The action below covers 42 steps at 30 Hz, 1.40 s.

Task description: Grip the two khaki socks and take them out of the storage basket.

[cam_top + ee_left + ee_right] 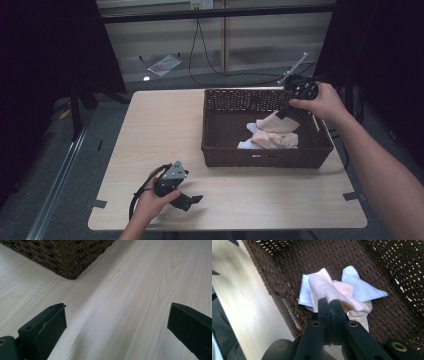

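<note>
A dark brown wicker basket (215, 150) stands on the right half of the light wood table (160, 130). Inside it lie a peach cloth (274, 137) and a pale blue cloth (248, 145). My right gripper (281, 114) hangs over the basket's back right, shut on a corner of the peach cloth (329, 290), which is lifted above the blue cloth (362, 290). My left gripper (192, 201) rests low over the table near the front left, open with nothing between its fingers (45, 327). A corner of the basket (70, 262) sits ahead of it.
Black cables (200, 55) trail over the floor behind the table. A shiny packet (164, 64) lies on the floor at the back left. Dark stands (75, 100) flank the table on the left. Tape tabs mark the table's front edge (352, 196).
</note>
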Tool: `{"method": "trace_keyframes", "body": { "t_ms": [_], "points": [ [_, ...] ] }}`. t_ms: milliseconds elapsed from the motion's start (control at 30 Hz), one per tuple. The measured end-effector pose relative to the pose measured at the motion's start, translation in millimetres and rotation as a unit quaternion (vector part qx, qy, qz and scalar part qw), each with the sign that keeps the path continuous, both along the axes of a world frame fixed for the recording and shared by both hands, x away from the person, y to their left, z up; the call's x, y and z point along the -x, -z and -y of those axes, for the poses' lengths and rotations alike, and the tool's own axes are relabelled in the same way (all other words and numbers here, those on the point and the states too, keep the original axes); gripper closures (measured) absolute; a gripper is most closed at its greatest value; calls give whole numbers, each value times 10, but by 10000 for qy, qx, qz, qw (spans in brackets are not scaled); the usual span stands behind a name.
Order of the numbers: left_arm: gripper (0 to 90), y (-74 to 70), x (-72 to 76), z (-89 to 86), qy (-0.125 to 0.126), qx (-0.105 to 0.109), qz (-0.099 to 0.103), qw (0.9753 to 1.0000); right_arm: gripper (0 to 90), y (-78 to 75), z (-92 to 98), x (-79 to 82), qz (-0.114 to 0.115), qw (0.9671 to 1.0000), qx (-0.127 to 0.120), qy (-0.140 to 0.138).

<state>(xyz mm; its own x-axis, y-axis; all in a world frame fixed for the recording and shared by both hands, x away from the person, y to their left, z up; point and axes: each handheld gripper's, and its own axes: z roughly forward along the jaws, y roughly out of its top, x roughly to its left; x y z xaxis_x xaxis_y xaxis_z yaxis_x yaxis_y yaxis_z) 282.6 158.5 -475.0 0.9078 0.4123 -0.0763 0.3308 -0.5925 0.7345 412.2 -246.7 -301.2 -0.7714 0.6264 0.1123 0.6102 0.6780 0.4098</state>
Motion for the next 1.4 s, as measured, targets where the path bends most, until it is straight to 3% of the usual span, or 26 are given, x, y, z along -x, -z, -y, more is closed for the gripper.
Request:
{"method": "trace_keyframes", "body": {
  "t_ms": [333,800,1233,1400],
  "points": [
    [19,4,0,4,3,36,0,10000,898,-195,11,126,38,9997,40,-247],
    [19,-3,5,6,-16,25,8,10000,893,-401,33,319,131,9980,-232,-580],
    [19,-5,5,0,-28,28,5,10000,886,-484,-43,488,163,9949,-288,-949],
    [19,-3,6,3,-32,26,2,10000,878,-492,-102,569,72,9931,-325,-1122]
  ]
}}
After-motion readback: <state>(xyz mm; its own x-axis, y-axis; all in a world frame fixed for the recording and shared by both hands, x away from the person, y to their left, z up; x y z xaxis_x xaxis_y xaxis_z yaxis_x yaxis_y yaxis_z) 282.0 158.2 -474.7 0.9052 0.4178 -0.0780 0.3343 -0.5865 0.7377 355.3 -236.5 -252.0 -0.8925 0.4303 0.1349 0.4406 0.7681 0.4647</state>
